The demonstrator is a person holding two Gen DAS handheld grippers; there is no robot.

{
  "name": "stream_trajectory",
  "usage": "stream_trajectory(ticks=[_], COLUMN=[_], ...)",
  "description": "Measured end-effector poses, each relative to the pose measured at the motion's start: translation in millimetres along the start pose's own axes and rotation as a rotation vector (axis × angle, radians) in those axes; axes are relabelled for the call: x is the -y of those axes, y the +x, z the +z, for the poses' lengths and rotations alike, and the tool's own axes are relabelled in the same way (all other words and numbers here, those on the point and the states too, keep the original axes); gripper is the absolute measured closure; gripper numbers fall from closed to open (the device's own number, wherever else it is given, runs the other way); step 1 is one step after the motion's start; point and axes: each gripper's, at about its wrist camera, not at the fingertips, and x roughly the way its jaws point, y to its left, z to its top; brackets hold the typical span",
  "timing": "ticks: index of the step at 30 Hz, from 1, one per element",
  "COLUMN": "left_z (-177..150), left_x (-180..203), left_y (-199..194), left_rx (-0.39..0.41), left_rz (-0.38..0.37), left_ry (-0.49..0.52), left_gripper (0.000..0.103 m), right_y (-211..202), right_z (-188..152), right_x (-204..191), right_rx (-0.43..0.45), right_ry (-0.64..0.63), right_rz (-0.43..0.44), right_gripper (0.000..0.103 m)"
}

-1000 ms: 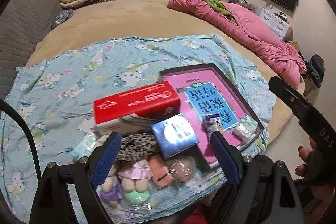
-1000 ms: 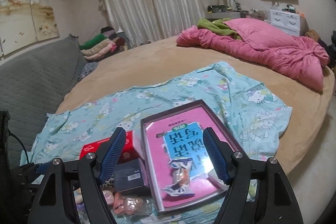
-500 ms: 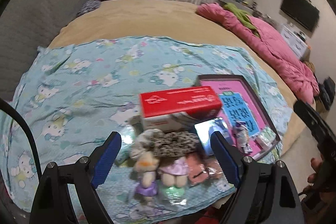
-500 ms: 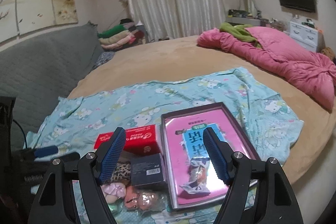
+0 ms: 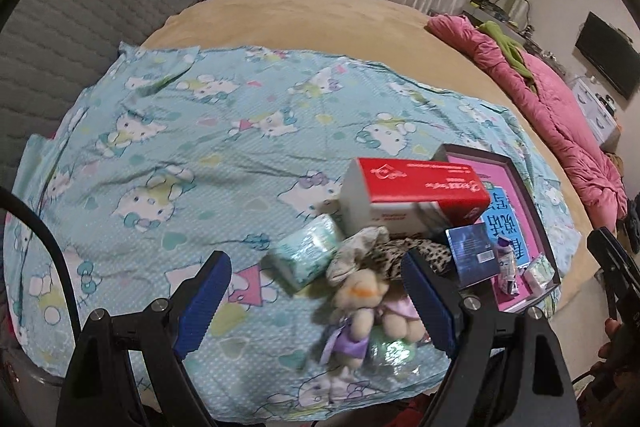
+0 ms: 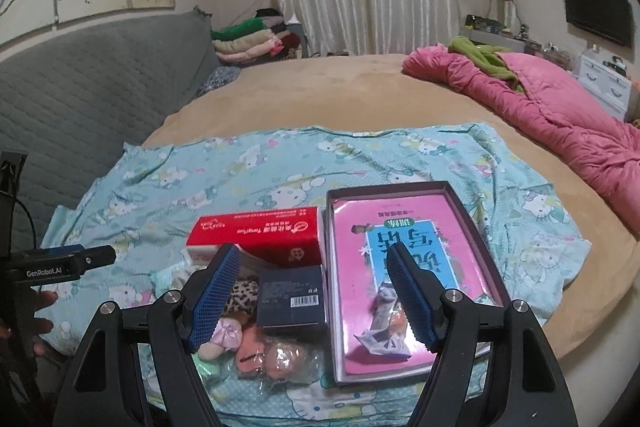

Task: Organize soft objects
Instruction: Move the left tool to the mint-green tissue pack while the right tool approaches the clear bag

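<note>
The soft toys lie in a small heap near the front edge of the blue cartoon-print sheet [image 5: 200, 155] spread over the bed: a cream plush doll [image 5: 360, 301] in a purple dress, a second plush [image 5: 400, 319] tucked against it, a leopard-print cloth [image 5: 416, 255] just behind, and a wrapped pink doll [image 6: 276, 351] seen from the right wrist. Hard goods crowd them: a red box [image 5: 420, 187] behind, a dark blue box [image 6: 290, 301] touching the cloth, a pale tissue pack [image 5: 306, 255] to the left, and a framed tray [image 6: 472, 211] holding a pink booklet and a crumpled wrapper [image 6: 384, 327].

The left gripper [image 5: 316, 303] hangs above the sheet with its fingers spread wide and nothing between the pads; the cream doll sits just inside the right-hand finger. The right gripper [image 6: 312, 297] is likewise wide and empty, framing the dark blue box.

The step in hand looks like lining up on the first plush. To do it well, I would centre the left fingers over the cream doll's body, not its limbs, come down clear of the tissue pack and the cloth, and close on the thickest part so the stuffing does not slip out. The right gripper should stay back to avoid nudging the boxes.

Hard to make out: the left view is motion-blurred, so the dolls' outlines merge. The green-tinted plastic under them is unclear, as is what the leopard cloth really is. No bin or destination for soft things shows in either view.
</note>
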Motion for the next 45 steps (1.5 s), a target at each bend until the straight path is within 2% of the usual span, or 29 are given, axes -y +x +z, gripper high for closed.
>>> stream_trajectory(ticks=[14, 24, 30, 36, 38, 42, 45], left_z=[-22, -31, -18, -7, -7, -7, -7], left_x=[-41, -41, -49, -67, -69, -71, -70], left_y=[22, 54, 78, 119, 128, 144, 155], left_rx=[-0.058, -0.115, -0.140, -0.217, -0.234, -0.253, -0.273], left_rz=[0.038, 0.033, -0.015, -0.115, -0.121, -0.193, -0.212], left_ry=[-0.052, -0.019, -0.045, -0.183, -0.210, -0.269, -0.301], left_gripper=[0.017, 0.017, 0.017, 0.017, 0.017, 0.017, 0.022], right_y=[16, 43, 55, 63, 66, 73, 78], right_z=[-18, -48, -58, -66, -71, -79, -85], right_x=[5, 4, 0, -11, -15, -23, -30], right_rx=[-0.079, -0.232, -0.281, -0.318, -0.337, -0.371, -0.397], right_ry=[-0.046, -0.119, -0.162, -0.243, -0.275, -0.337, -0.382], right_rz=[0.027, 0.057, 0.058, 0.056, 0.061, 0.089, 0.112], right_gripper=[0.026, 0.026, 0.026, 0.026, 0.026, 0.026, 0.026])
